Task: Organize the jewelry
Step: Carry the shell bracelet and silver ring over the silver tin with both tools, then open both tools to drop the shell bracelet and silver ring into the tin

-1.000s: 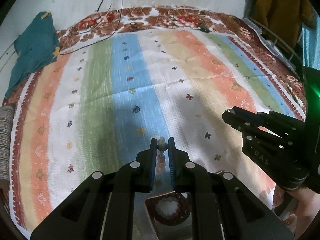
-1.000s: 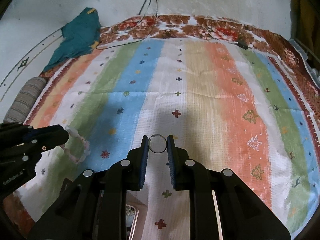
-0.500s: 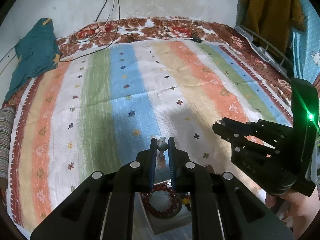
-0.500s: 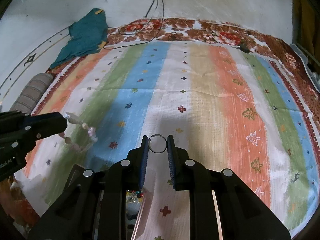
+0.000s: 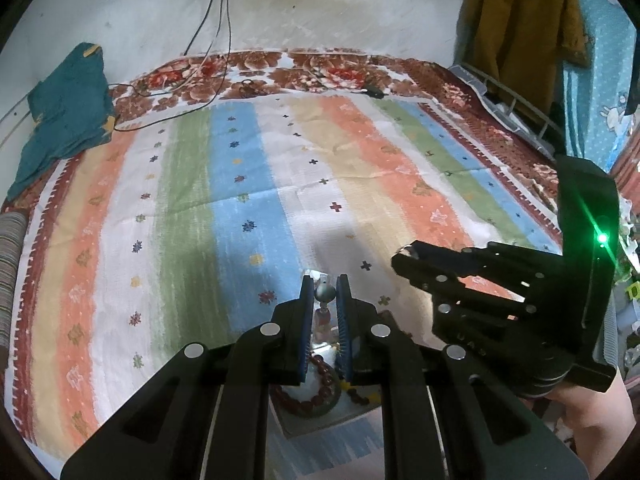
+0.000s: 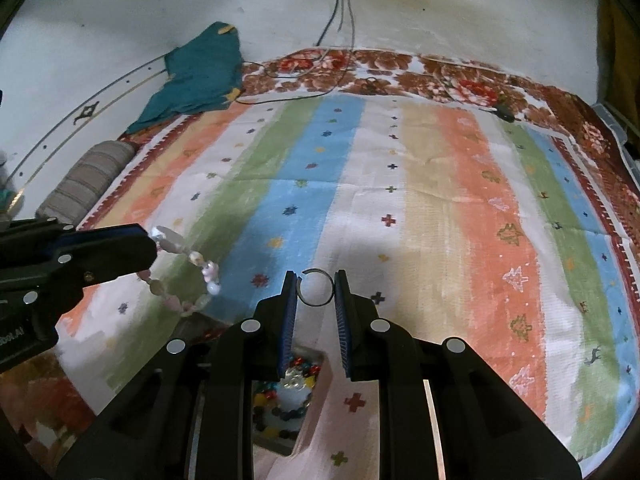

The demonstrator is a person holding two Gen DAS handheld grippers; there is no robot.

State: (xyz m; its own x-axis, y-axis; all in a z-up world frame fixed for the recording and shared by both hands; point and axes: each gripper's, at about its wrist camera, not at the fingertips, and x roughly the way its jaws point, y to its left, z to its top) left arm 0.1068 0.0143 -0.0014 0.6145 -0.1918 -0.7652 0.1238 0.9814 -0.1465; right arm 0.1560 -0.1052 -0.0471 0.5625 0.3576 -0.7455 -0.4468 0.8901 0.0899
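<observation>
My left gripper (image 5: 325,294) is shut on a pale bead bracelet with a grey bead (image 5: 325,293) between the pads; in the right wrist view the bracelet (image 6: 188,276) hangs from that gripper (image 6: 148,240) above the bed. My right gripper (image 6: 316,288) is shut on a thin open metal ring (image 6: 316,288); it also shows in the left wrist view (image 5: 404,256). Below both grippers lies a jewelry box: a dark red bead bracelet (image 5: 308,384) in one compartment, mixed coloured beads (image 6: 286,392) in another.
A striped bedspread (image 5: 248,184) covers the bed. A teal cloth (image 5: 64,112) and cables (image 5: 208,32) lie at the far end. A rolled grey pillow (image 6: 88,188) sits at the left edge. Clothes (image 5: 528,20) hang at the right.
Both grippers have risen and pulled back over the jewelry box while keeping their hold. The box contents have come into view below. The bracelet hangs and swings from the left gripper.
</observation>
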